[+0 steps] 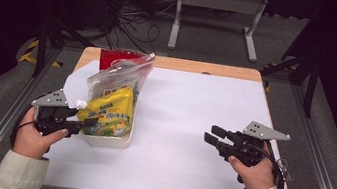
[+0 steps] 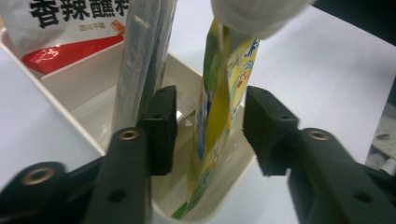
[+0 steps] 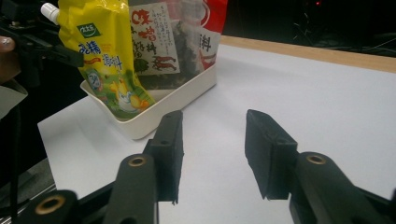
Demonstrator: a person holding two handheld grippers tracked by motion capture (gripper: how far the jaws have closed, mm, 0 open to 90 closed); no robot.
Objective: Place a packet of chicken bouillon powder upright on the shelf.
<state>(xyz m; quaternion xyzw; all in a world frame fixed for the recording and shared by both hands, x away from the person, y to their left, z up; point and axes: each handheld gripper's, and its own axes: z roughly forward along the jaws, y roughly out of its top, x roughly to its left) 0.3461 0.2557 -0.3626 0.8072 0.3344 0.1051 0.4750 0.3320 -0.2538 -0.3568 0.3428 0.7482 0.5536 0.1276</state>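
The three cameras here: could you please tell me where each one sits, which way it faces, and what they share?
High view: above the person's side, looking forward and down on the table; both hands, left gripper and right gripper.
Left gripper view: on the left gripper, facing into the white tray; its open jaws flank the yellow spouted pouch.
Right gripper view: on the right gripper, low across the table; open jaws.
All share the pouch and tray.

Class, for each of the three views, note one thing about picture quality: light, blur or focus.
High view: white table cover brightly lit, surroundings dark. Left gripper view: yellow pouch sharp, its white cap a close blur. Right gripper view: pouches and tray fairly sharp, background dark.
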